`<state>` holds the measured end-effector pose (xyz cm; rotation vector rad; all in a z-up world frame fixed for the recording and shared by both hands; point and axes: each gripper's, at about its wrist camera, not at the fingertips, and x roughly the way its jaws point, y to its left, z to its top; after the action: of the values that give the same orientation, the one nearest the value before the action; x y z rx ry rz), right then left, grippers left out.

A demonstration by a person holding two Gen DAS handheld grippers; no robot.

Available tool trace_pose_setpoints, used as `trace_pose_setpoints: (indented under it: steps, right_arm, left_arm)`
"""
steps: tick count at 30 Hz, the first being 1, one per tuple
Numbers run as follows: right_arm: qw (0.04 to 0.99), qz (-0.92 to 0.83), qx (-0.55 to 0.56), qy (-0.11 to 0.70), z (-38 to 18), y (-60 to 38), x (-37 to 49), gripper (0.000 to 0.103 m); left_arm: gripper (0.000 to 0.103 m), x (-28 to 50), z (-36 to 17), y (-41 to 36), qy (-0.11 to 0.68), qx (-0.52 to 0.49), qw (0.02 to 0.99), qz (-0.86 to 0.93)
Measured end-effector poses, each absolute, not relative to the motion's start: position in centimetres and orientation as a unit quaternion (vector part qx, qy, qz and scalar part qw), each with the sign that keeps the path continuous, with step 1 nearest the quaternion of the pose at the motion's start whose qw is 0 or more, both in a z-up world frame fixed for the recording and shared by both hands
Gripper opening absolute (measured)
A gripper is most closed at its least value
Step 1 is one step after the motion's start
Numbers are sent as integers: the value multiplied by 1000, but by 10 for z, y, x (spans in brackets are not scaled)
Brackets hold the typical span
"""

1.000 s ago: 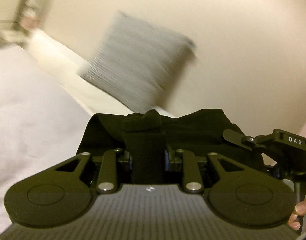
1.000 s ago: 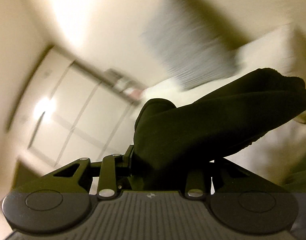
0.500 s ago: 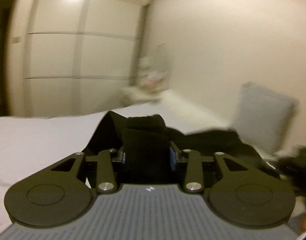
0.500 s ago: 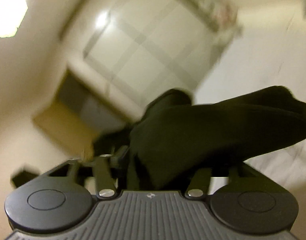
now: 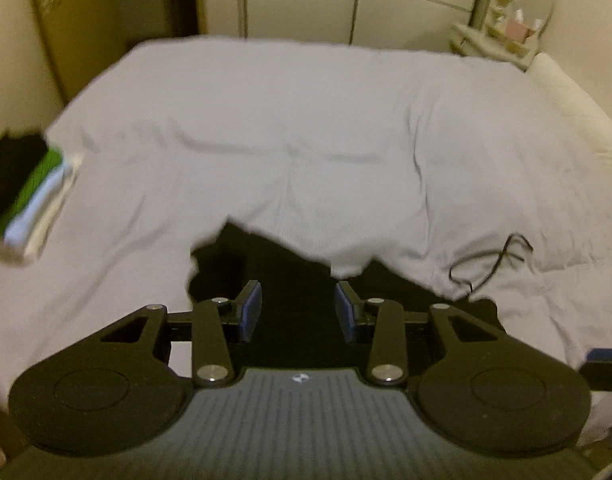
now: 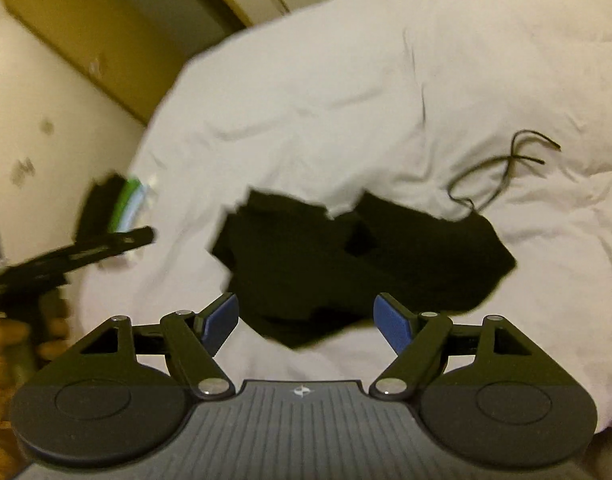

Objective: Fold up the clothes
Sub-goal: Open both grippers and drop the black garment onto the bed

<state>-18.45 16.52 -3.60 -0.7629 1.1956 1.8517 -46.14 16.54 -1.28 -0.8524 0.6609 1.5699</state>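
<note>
Black clothes (image 6: pixel 358 256) lie crumpled in a messy heap on the white bed (image 5: pixel 306 128), just ahead of both wide-apart claws, left (image 5: pixel 297 311) and right (image 6: pixel 306 322).

The left gripper (image 5: pixel 298 311) is held with its blue-padded fingers (image 5: pixel 250 310) spread apart, nothing clamped between them. The right gripper (image 6: pixel 306 322) is likewise held wide open, its fingers (image 6: pixel 392 323) splayed outward and empty.
</note>
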Motion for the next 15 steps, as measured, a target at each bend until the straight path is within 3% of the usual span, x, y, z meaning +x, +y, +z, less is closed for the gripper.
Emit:
trace_pose_setpoints:
  steps: [8,15]
  right_arm:
    - [341,748,-376,428,-71,161,-201,80]
    - [300,770,-410,386,-81,173,-183,83]
  left_arm:
    - [36,-460,-38,98,301,-396,534,684]
    - [39,-412,-30,79,284,-403,485,722]
